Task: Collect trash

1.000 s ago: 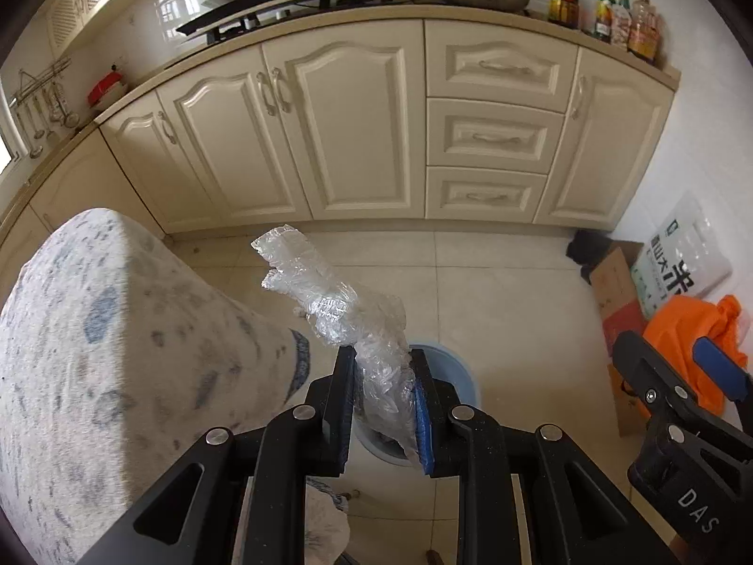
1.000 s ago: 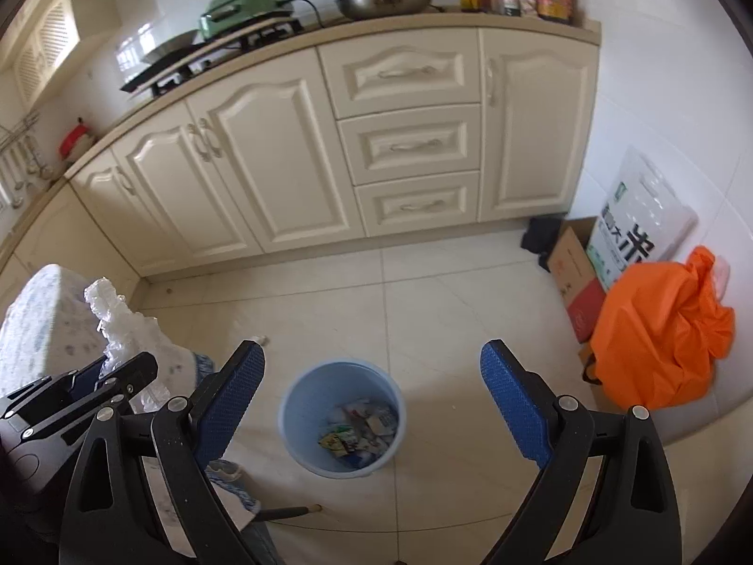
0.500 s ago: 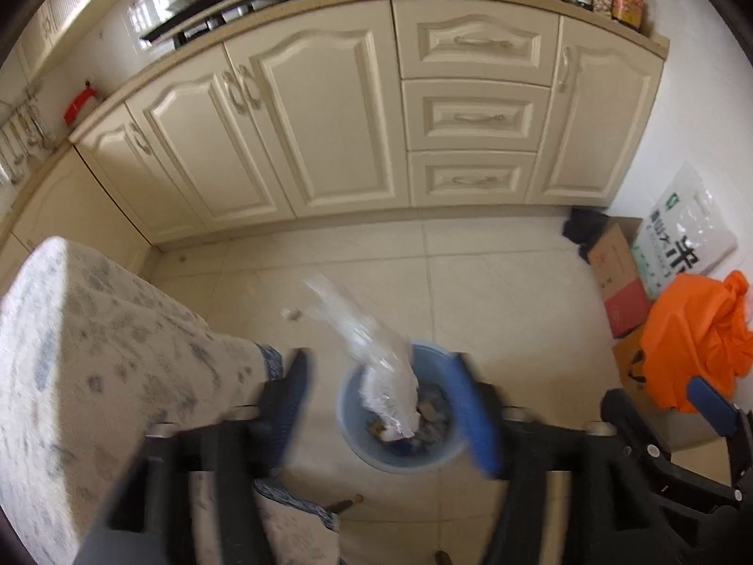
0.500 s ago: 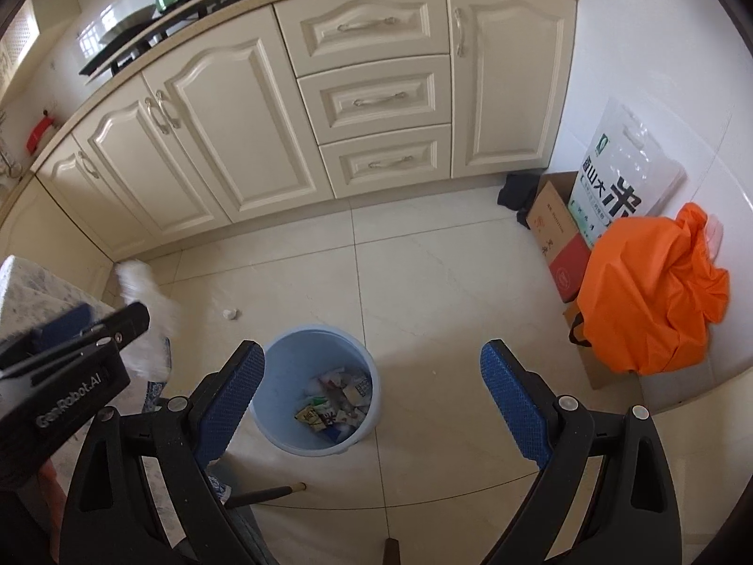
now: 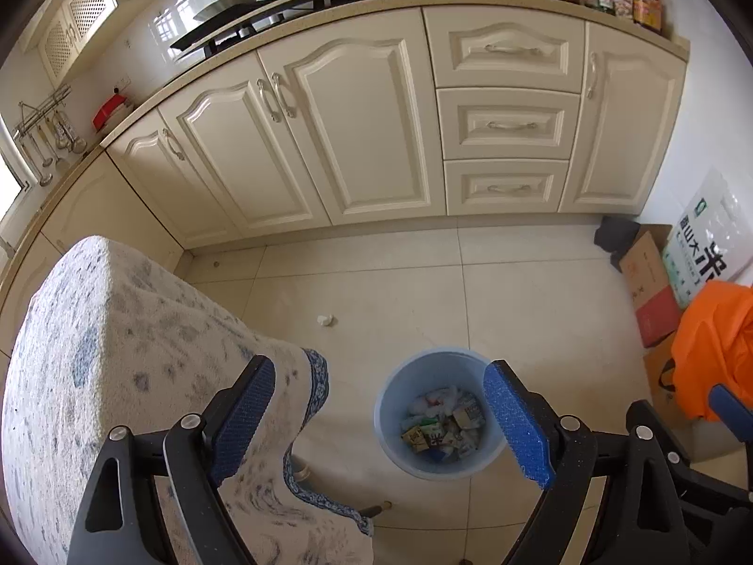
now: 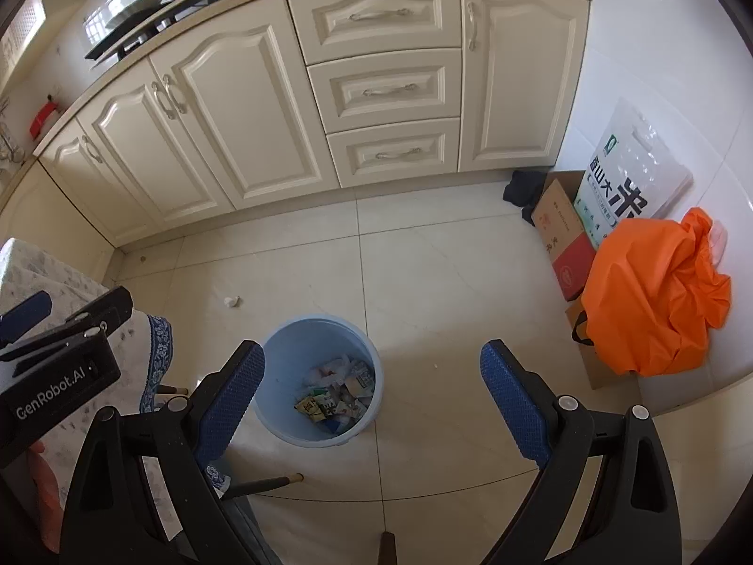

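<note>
- The left gripper (image 5: pixel 379 416) fills the lower part of its own view, angled steeply downward; its jaws have just been opening and now stand wide apart, with nothing between the blue pads (image 5: pixel 515 423).
- The right gripper (image 6: pixel 372 407) points down too (jaws spread wide, nothing gripped).
- In the right wrist view the left gripper's black body sits at the left edge.

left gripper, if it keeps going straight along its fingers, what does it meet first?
Probably the floor tile just beyond the tablecloth's edge, left of the blue bin. The left gripper is open and empty, nothing between its pads. Depth is unclear under the fisheye, so it may clip the bin rim instead.
</note>
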Demonstrator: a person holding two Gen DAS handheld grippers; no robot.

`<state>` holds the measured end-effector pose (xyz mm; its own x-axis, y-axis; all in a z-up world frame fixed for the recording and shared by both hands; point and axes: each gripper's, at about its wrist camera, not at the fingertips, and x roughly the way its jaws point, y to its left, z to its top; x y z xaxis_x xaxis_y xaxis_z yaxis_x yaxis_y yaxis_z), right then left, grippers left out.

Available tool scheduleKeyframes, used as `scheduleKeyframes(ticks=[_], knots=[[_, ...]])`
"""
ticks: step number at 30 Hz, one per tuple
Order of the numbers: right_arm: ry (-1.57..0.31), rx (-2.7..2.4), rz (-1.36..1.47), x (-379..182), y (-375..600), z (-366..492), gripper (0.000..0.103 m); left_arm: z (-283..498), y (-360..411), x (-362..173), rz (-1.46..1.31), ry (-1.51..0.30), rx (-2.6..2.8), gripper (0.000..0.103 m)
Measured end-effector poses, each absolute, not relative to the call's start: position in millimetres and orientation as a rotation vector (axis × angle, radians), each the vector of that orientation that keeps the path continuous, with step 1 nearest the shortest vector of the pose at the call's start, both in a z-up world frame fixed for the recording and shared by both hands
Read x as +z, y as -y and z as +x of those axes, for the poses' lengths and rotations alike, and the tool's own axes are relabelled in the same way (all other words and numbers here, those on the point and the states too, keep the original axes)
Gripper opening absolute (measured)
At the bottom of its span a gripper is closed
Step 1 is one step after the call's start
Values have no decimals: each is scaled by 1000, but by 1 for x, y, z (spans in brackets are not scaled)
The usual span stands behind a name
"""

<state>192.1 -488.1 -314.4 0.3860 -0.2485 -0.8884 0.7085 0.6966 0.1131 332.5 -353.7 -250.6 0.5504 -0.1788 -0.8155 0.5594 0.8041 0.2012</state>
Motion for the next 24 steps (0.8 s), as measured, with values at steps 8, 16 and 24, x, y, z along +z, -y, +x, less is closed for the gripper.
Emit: scheduleKeyframes(ticks=[8,16,24], knots=[[-980,-643,540,-303,482,186,95,329,333,-232,406,-923,-448,88],[-951,-631,538,-282,472,181,95,306,298,-205,343,-890,-445,88],[-863,-561,427,-236,437,171,95,266,249,-172,307,-849,-415,88]])
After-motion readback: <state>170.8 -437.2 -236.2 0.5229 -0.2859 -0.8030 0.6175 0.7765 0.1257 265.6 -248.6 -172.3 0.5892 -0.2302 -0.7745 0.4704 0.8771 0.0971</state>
